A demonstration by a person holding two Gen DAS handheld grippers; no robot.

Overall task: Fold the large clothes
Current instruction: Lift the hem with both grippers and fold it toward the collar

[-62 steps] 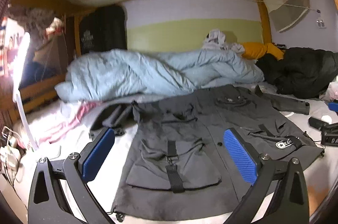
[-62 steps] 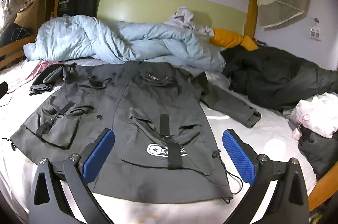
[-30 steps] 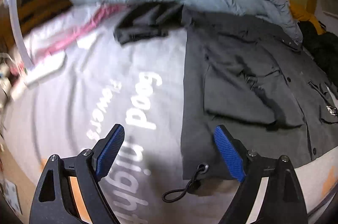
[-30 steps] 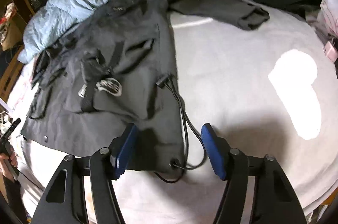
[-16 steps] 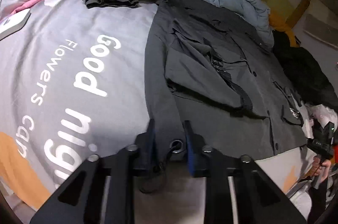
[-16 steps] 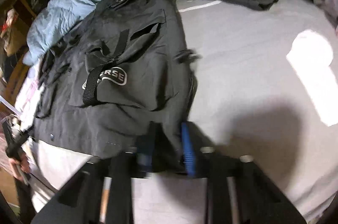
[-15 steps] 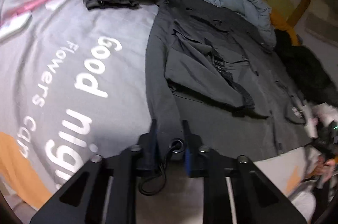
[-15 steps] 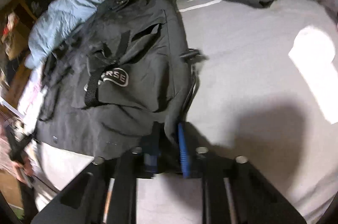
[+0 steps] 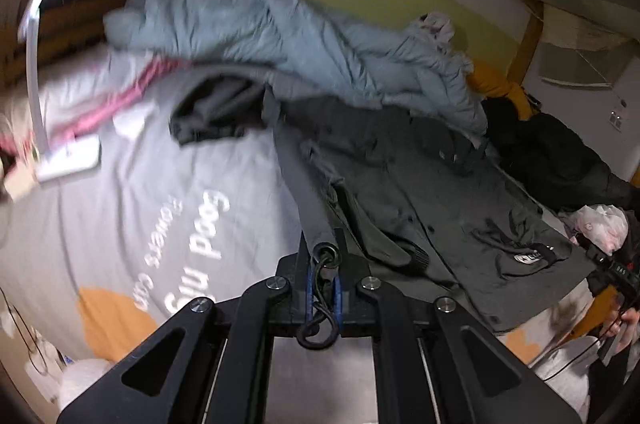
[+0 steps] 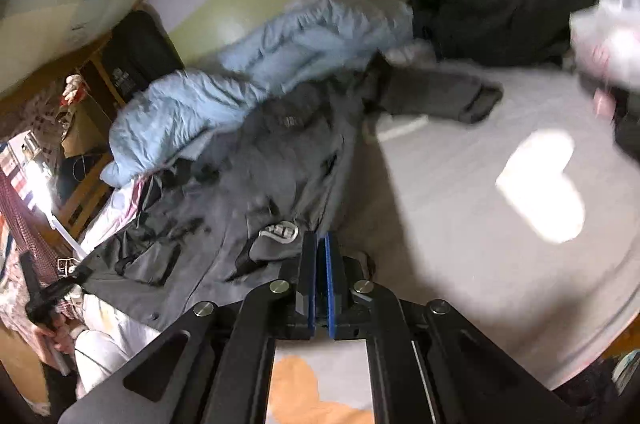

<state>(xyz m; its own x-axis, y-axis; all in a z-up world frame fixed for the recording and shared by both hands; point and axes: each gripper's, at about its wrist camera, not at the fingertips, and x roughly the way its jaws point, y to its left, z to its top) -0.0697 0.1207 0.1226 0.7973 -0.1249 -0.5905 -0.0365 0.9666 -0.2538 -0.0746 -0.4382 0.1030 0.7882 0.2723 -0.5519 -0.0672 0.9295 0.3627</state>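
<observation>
Bed (image 9: 132, 208), grey printed sheet. Ahead of the tools: dark jacket (image 9: 404, 180) spread flat. Beyond it: blue duvet (image 9: 256, 36). Far right: black coat (image 10: 492, 0).

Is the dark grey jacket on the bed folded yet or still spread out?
Spread out: the jacket lies open across the bed, sleeves out.

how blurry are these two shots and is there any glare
Left wrist view: the tongs are sharp, the light blue duvet and the bed sheet at left smear, and a bright streak glares at upper left. Right wrist view: blur is heavier, the grey jacket is smeared, and a white patch on the sheet looks blown out. Both bend edges, fisheye style.
</observation>
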